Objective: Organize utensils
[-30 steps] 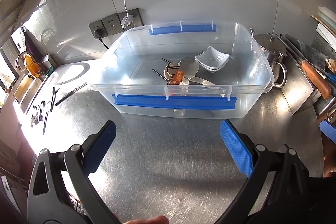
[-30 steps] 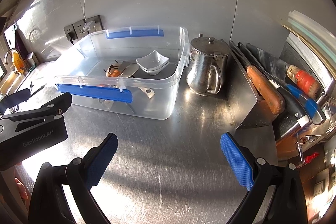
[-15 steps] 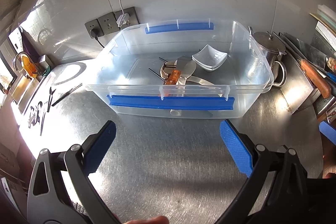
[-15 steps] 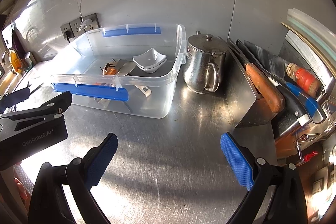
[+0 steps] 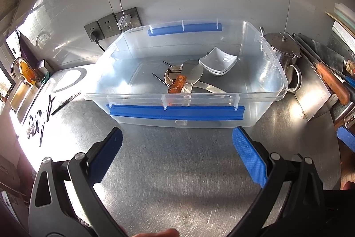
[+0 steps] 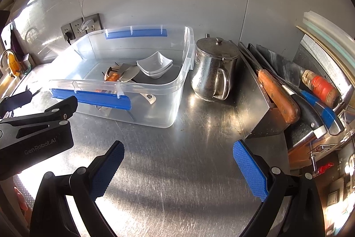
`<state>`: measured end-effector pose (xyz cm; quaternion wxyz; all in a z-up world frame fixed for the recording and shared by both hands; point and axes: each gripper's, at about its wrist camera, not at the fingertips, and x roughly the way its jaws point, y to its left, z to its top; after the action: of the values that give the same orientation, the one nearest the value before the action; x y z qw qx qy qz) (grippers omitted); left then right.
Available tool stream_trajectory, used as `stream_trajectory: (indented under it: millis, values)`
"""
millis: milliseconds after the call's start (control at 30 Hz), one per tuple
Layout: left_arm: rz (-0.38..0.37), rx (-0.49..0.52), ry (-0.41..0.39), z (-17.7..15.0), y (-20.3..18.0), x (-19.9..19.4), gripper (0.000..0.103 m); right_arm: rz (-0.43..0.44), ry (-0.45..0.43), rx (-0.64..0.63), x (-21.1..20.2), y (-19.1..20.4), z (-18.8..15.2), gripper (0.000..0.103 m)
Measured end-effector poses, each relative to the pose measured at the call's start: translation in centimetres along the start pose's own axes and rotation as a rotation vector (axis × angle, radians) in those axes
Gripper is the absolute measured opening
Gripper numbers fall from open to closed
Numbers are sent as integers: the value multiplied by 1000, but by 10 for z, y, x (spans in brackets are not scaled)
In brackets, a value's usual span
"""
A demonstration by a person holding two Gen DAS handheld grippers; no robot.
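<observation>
A clear plastic bin (image 5: 275,79) (image 6: 182,81) with blue handle strips stands on the steel counter. Inside lie a metal spatula (image 5: 193,74) (image 6: 129,73), an orange-handled utensil (image 5: 177,86) (image 6: 113,77), dark chopsticks (image 5: 158,78) and stacked white square dishes (image 5: 218,60) (image 6: 155,64). My left gripper (image 5: 177,148) hangs open over the bare counter just in front of the bin, holding nothing. My right gripper (image 6: 177,161) is open too, lower right of the bin, with the left tool's black body (image 6: 33,132) at its left.
A steel teapot (image 6: 213,68) (image 5: 284,52) stands right of the bin. A knife block with wooden and blue handled knives (image 6: 277,97) fills the right. Small dark utensils (image 5: 42,119) lie on the counter far left near a sink. Wall sockets (image 5: 111,26) sit behind the bin.
Both views have drifted slightly, so the bin sits a little higher and further left than a second ago. Both grippers stayed open and nothing in the bin moved.
</observation>
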<state>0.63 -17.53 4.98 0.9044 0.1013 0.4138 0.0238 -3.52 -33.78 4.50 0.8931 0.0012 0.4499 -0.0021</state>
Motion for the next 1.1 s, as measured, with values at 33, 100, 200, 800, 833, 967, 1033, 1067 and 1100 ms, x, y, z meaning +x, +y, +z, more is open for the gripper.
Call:
stream_trajectory:
  millis: [33,100,200,800,833,967,1033,1067,1100]
  values:
    - [-1,1,0,0,0,0,95,-1,0,0,0,0,0,98]
    - [1,1,-1,1,0,1,95,-2,0,1,1,-1,1,98]
    - [3,-3,0,2,0,3,95,0,1,-1,1,-1,1,98]
    - [7,-17,-18,2,5,2,95,-4,-2,-12,2,3,1,98]
    - [-1,-20,-19,2,6,1,95,0,-3,-9,2,2,1,98]
    - [-6,-14,-16,2,4,1,95,-3,-8,4,1,0,1,98]
    - [-4,-9,-13,1,3,2,95,-5,-7,5,0,0,1,98]
    - [-5,-8,-13,1,2,2,95,-6,-6,5,0,0,1,98]
    - [-6,-7,-13,1,2,1,95,-5,-6,4,0,0,1,98]
